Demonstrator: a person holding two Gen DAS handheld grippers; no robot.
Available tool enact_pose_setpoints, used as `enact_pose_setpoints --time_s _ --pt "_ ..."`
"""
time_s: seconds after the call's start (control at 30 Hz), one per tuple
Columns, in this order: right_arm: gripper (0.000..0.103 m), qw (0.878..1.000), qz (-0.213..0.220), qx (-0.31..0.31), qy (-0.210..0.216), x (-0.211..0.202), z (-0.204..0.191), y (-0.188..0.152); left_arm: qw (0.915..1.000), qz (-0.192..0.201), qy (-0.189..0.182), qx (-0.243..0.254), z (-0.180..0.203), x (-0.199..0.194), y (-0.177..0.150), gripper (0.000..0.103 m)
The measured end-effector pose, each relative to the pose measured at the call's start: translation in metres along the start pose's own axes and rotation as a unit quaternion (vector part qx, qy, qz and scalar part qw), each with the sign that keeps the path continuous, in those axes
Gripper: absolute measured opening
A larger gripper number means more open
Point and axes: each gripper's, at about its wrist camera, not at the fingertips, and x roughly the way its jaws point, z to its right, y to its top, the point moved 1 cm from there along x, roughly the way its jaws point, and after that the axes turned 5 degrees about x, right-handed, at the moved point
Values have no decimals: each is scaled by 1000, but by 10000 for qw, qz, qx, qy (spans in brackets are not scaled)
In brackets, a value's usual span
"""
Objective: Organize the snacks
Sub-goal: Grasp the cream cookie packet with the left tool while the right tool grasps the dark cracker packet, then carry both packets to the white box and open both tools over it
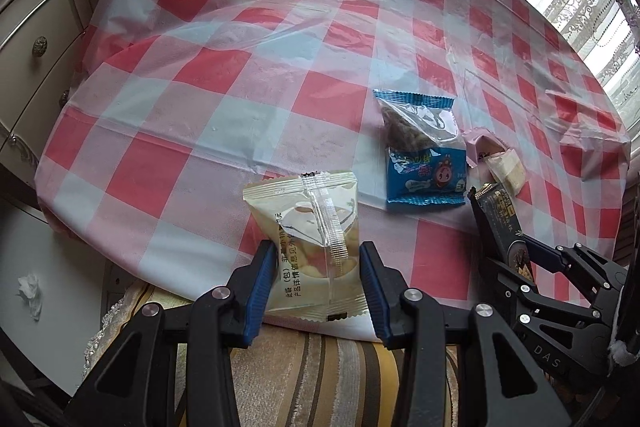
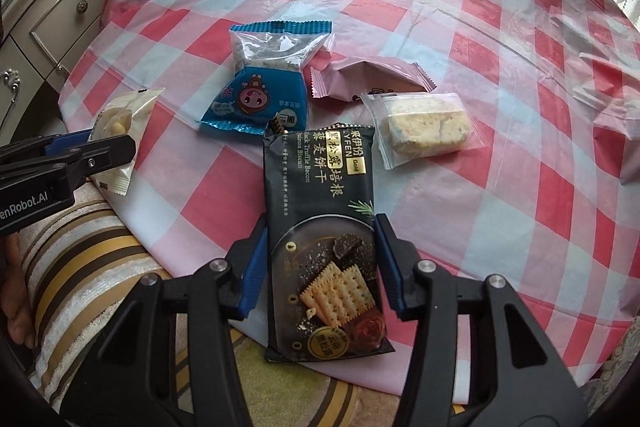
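The right tool (image 2: 320, 263) clamps the black biscuit pack (image 2: 322, 227), long axis pointing away toward the table (image 2: 500, 187); the left tool (image 1: 318, 281) grips the cream packet (image 1: 308, 227) likewise. Loose snacks lie just ahead, nearer the right: blue bag (image 2: 266, 79), pink wrapper (image 2: 372, 77), clear-wrapped bar (image 2: 426, 125).

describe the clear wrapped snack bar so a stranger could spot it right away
On the red-and-white checked tablecloth, look just right of the black biscuit packet held by the right gripper. The bar lies below the pink packet; only its wrapper is fully see-through, showing a pale crumbly block.
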Motion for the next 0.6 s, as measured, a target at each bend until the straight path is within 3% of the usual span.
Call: enact_pose_setpoints --time_s 0.6 --pt "53 9945 580 870 -45 -52 44 -30 9973 304 114 664 46 -24 -1 44"
